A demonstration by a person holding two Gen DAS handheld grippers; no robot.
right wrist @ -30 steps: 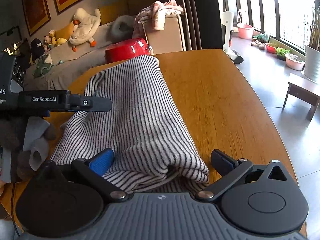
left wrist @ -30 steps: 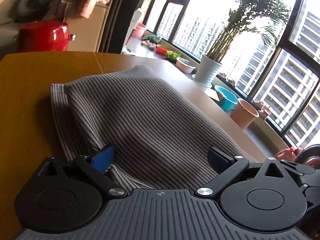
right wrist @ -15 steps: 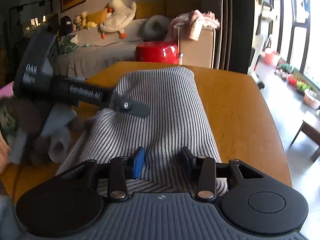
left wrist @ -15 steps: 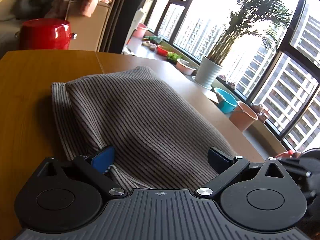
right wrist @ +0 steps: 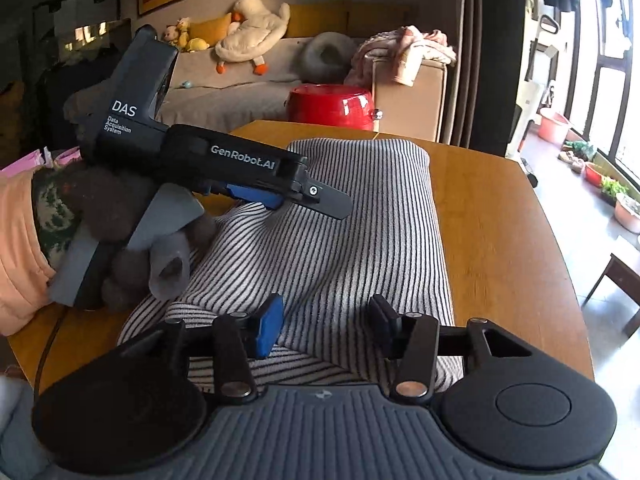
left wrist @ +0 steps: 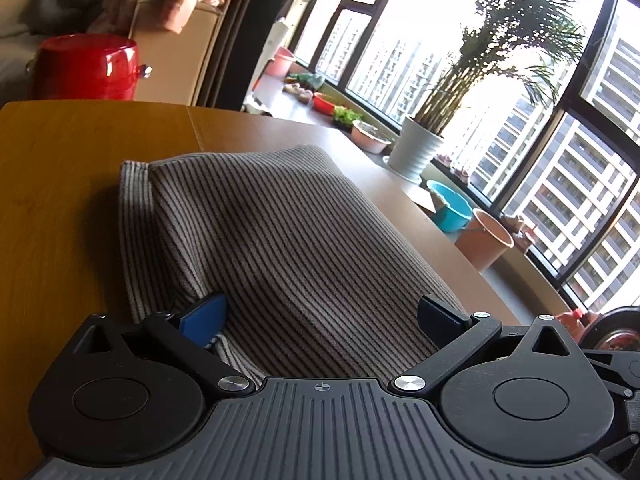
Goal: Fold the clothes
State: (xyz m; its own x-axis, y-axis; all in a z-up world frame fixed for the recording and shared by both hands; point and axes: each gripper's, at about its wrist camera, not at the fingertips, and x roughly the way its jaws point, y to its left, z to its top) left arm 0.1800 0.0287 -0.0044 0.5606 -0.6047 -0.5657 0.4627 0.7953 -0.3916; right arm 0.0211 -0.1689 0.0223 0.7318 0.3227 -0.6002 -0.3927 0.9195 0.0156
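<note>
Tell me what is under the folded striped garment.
The grey-and-white striped knit garment lies on the orange-brown wooden table, bare wood showing around it. Anything beneath the garment is covered and cannot be seen.

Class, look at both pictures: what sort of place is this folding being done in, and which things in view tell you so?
Most likely a home living room: a sofa with a plush duck, a potted palm by big windows, and a wooden table.

I see a garment with grey-and-white stripes, an orange-brown desk, blue gripper pads, and a red pot.
</note>
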